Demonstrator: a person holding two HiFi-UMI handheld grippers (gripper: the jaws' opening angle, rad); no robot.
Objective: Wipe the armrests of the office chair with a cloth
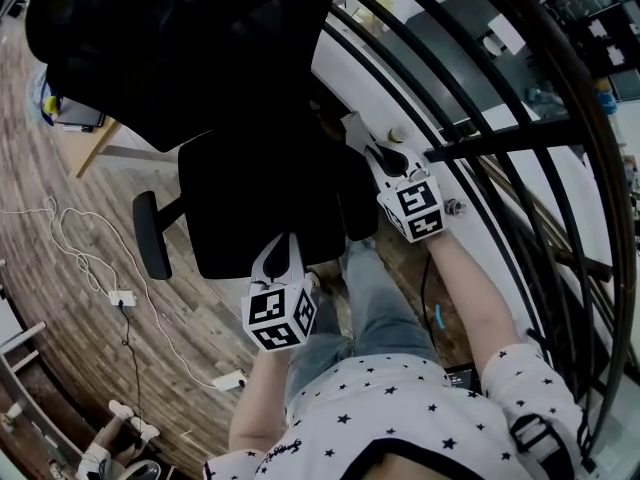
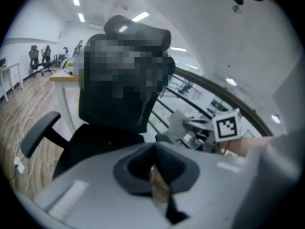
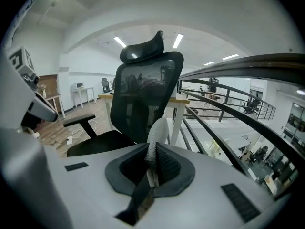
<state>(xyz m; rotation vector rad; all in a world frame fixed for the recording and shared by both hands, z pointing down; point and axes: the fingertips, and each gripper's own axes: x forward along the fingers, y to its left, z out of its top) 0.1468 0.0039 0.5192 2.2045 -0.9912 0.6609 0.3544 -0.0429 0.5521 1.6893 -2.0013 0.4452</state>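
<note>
Inside the right hand-held gripper (image 3: 152, 162), only its view shows cloth (image 3: 158, 130).

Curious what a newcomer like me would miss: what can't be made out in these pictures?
Black mesh office chair base and wheels: under the seat in the head view, behind the gripper bodies in both gripper views.
Chair backrest, left gripper view: under a mosaic patch.
White cloth: lower end buried in the right gripper, size unclear.
</note>
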